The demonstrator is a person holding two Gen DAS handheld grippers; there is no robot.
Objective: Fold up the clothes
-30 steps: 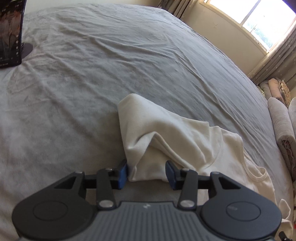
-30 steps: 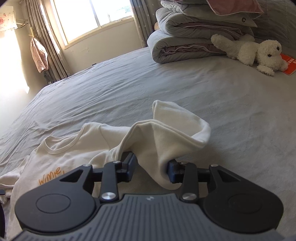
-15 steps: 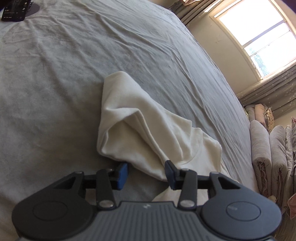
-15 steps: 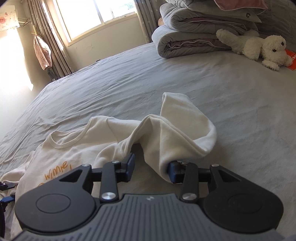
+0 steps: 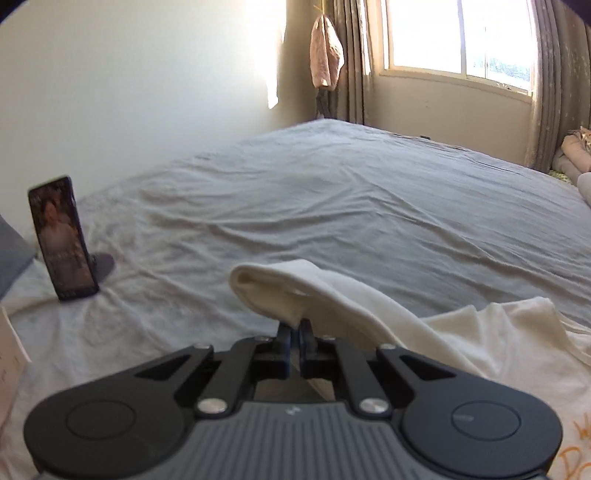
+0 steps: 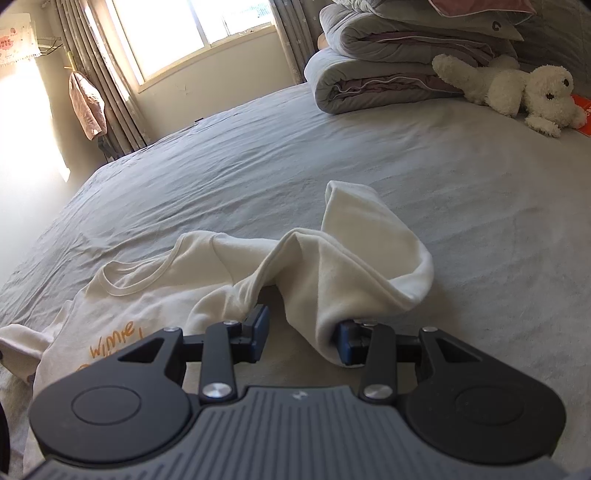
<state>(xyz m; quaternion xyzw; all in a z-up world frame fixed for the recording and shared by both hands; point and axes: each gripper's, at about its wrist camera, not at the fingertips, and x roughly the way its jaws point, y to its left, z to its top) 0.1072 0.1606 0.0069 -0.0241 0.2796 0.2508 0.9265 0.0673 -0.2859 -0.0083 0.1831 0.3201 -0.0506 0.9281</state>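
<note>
A cream T-shirt (image 6: pixel 229 280) with orange lettering lies crumpled on the grey bed (image 6: pixel 295 155). In the left wrist view my left gripper (image 5: pixel 294 334) is shut on a sleeve of the shirt (image 5: pixel 295 291) and holds it lifted off the bed. In the right wrist view my right gripper (image 6: pixel 301 334) is open. The other sleeve (image 6: pixel 362 258) is bunched up between its blue pads, and the right pad (image 6: pixel 347 341) touches the cloth.
A phone (image 5: pixel 62 236) stands upright on a stand at the left of the bed. Folded duvets (image 6: pixel 399 66) and a white plush dog (image 6: pixel 517 92) lie at the far right. A window (image 6: pixel 192 33) and curtains lie beyond the bed.
My left gripper has shut on the sleeve and lifted it, and its view has swung up towards the wall and window. My right gripper has stayed open and edged forward into the other sleeve.
</note>
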